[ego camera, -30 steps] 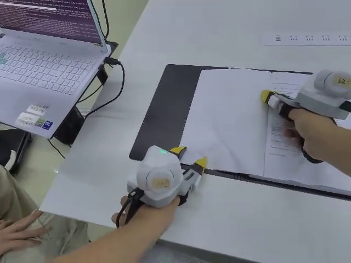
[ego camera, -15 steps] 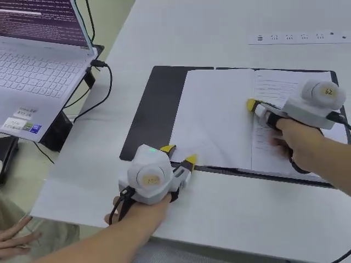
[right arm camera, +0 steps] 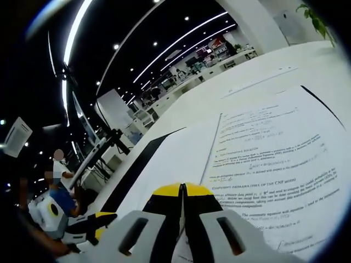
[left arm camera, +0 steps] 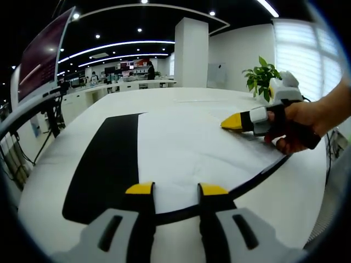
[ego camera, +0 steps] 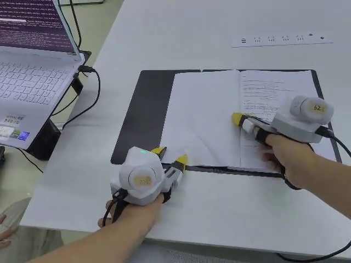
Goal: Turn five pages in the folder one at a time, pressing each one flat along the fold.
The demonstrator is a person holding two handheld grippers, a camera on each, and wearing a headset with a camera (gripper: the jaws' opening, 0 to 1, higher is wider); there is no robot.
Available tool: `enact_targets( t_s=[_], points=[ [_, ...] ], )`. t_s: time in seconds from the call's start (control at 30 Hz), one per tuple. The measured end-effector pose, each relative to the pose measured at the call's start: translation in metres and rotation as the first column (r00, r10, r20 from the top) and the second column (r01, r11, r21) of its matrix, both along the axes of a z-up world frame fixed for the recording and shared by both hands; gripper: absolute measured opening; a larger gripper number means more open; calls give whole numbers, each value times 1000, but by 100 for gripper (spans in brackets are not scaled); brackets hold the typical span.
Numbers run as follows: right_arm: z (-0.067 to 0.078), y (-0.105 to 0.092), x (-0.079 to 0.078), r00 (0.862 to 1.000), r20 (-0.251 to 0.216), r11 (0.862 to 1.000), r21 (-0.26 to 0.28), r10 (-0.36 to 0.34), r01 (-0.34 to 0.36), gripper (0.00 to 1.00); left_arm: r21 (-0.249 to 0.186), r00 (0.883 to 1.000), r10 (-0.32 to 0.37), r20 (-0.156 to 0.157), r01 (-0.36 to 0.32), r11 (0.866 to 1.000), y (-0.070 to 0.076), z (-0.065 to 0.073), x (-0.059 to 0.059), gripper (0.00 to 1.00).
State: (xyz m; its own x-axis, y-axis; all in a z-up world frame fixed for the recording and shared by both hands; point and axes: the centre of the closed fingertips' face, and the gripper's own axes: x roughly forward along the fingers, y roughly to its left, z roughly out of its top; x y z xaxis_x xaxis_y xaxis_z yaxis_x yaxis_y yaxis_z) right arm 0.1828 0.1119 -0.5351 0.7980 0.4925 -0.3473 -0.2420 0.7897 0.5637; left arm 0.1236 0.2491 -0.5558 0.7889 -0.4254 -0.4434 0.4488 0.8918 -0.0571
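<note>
At a white workbench (ego camera: 219, 27), the right gripper (ego camera: 237, 118) rests with its yellow-tipped jaws closed together and nothing between them, the tip down on the open folder (ego camera: 140, 115) at the fold. To the left of its tip lies the blank turned page (ego camera: 200, 115), creased near its lower corner. To its right, partly under the hand that holds the tool, lies the printed page (ego camera: 274, 90). In the right gripper view the fold runs straight ahead of the closed tips, with the blank sheet on one side and lines of text on the other. The left gripper (ego camera: 170, 155) sits at the folder's near edge, jaws apart and gripping nothing. Just ahead of its tips are the black cover and the bottom edge of the blank page. Off to the left gripper's left stands a laptop (ego camera: 33, 82), and a power strip (ego camera: 282, 39) lies well beyond the folder.
</note>
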Motion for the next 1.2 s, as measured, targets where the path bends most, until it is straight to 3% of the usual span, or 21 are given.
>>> enact_targets(
  t_s=[0.6,1.2],
  points=[
    [-3,7,-41,998,-27,999,-14,52,-52,0,-2,1000,1,1,-1,1000,0,0,0,30],
    [-14,11,-89,985,-97,990,-14,142,-144,0,-3,1000,3,-4,-3,1000,1,-1,0,30]
  ],
)
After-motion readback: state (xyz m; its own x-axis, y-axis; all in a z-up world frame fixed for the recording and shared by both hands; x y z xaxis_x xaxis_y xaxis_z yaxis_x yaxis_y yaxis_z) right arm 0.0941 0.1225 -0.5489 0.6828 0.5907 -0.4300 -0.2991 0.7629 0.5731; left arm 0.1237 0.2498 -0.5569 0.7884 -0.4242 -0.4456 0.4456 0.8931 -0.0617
